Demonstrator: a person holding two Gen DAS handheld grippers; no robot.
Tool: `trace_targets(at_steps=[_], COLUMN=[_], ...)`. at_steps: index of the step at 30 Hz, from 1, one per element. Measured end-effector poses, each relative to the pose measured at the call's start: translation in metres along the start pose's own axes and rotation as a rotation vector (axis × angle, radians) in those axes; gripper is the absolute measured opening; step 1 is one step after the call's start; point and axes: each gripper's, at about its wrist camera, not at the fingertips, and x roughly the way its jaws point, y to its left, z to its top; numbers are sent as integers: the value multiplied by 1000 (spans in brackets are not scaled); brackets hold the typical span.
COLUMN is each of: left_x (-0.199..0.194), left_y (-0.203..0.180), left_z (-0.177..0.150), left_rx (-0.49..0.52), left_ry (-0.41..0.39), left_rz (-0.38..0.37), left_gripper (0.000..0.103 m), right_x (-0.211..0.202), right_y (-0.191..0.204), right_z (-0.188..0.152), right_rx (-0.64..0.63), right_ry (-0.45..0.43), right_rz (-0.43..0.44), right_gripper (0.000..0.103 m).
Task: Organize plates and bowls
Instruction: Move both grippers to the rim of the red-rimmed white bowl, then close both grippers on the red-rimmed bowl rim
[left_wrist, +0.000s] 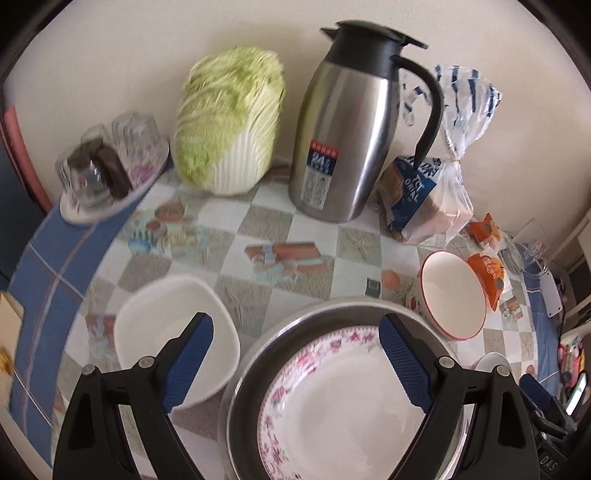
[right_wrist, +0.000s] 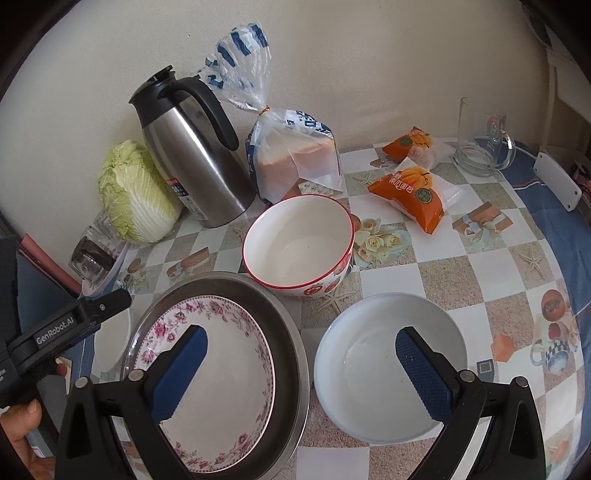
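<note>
Blurry at the table's left edge: upturned glasses (left_wrist: 107, 158) on a small plate. Flowered plate (left_wrist: 332, 406) sitting inside metal basin (right_wrist: 284, 306), partly hidden behind 2 blue pads. Left gripper (left_wrist: 295, 365) tilted down, wide open, holding nothing. Right gripper (right_wrist: 301, 373) wide open, empty, above white bowl (right_wrist: 373, 369).

Both the left gripper (left_wrist: 295, 360) and right gripper (right_wrist: 301, 363) angle downward, fingers spread wide, empty.

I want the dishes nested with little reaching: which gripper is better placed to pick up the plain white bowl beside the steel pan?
Probably the right gripper. Its open jaws already hang over the plain white bowl. The left gripper, also open, sits over the flowered plate in the steel pan.
</note>
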Motion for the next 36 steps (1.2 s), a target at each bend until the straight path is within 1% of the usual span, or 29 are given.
trace_targets(at_steps=[7, 10, 14, 18, 20, 23, 24, 27, 28, 30, 33, 35, 36], left_x=[-1, 6, 15, 29, 38, 51, 54, 67, 72, 81, 93, 103, 107], left_y=[-13, -20, -34, -48, -57, -69, -72, -83, -87, -96, -107, -113, -114], left_z=[33, 47, 62, 73, 75, 76, 76, 75, 74, 72, 67, 62, 60], left_rx=[62, 91, 129, 128, 133, 143, 144, 154, 158, 174, 194, 201, 199], left_ry=[-2, 26, 49, 83, 97, 109, 109, 128, 138, 159, 191, 218, 231], left_rz=[-34, -50, -70, -124, -129, -126, -126, -129, -130, -135, -135, -132, -133], left_gripper=[92, 92, 92, 92, 92, 92, 92, 92, 92, 92, 92, 92, 92], right_x=[0, 1, 1, 12, 22, 38, 44, 63, 69, 78, 89, 97, 100], right_y=[-10, -20, -25, -28, -29, -31, -32, -35, -35, -36, -38, -40, -41], right_z=[18, 34, 60, 82, 89, 94, 94, 94, 94, 93, 91, 90, 90], right_rx=[-3, 22, 6, -8, -15, -15, -10, -7, -9, -13, -4, 3, 5], right_ry=[5, 16, 19, 59, 83, 120, 134, 181, 192, 207, 226, 240, 246], right_rz=[-47, -35, -46, -54, -60, -92, -94, -102, -109, -111, -110, -115, -116], right_gripper=[103, 103, 103, 103, 103, 103, 101, 87, 85, 81, 68, 63, 58])
